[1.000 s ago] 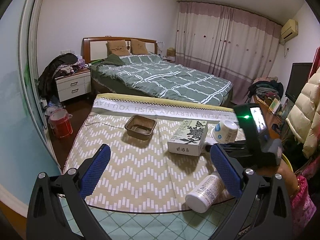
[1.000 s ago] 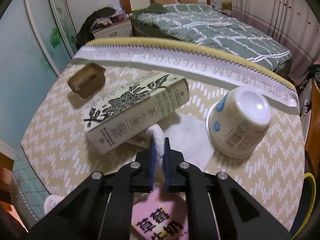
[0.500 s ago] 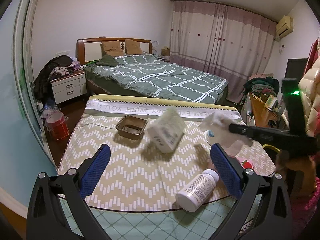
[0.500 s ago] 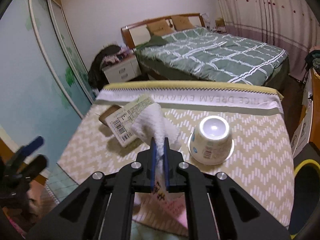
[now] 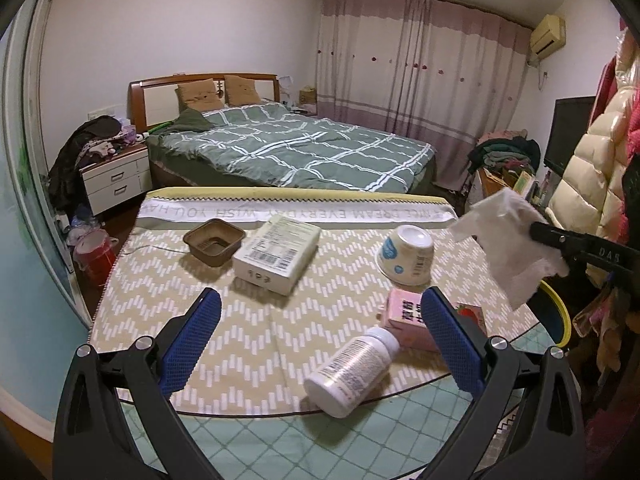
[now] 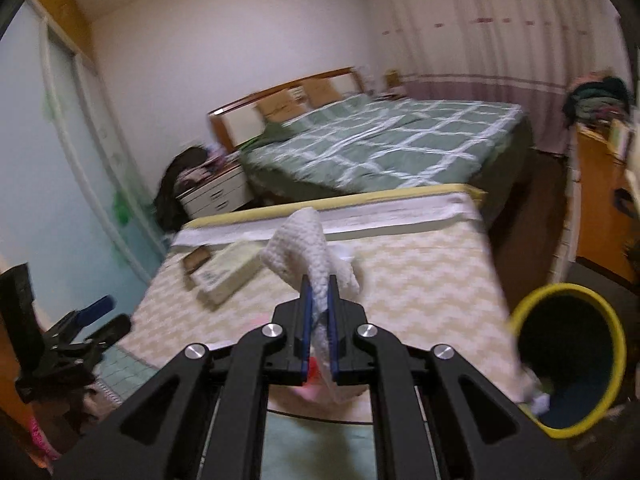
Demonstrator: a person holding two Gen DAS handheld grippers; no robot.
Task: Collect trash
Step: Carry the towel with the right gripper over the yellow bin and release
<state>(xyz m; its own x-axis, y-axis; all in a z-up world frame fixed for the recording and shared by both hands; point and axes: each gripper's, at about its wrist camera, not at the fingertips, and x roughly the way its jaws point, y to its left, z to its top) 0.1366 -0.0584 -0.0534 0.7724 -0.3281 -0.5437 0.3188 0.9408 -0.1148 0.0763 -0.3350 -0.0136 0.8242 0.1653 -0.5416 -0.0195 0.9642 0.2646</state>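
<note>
My right gripper (image 6: 319, 284) is shut on a crumpled white paper towel (image 6: 308, 252) and holds it in the air off the table's right edge; the towel also shows in the left wrist view (image 5: 508, 240). A yellow-rimmed trash bin (image 6: 576, 364) stands on the floor to the lower right of it. My left gripper (image 5: 316, 332) is open and empty above the table's near edge. On the table lie a white bottle (image 5: 352, 372), a pink carton (image 5: 404, 316), an upturned white cup (image 5: 406, 256), a white box (image 5: 278, 252) and a brown tray (image 5: 214, 240).
The table carries a chevron cloth (image 5: 260, 328) over a teal top. A green bed (image 5: 296, 148) lies behind it. A nightstand (image 5: 114, 184) and a red bucket (image 5: 94, 256) stand at the left. A cream jacket (image 5: 588, 184) hangs at the right.
My right gripper has lifted the paper towel off the table and swung it right toward the bin. The white box, which rested on the towel, tipped over and now lies flat.
</note>
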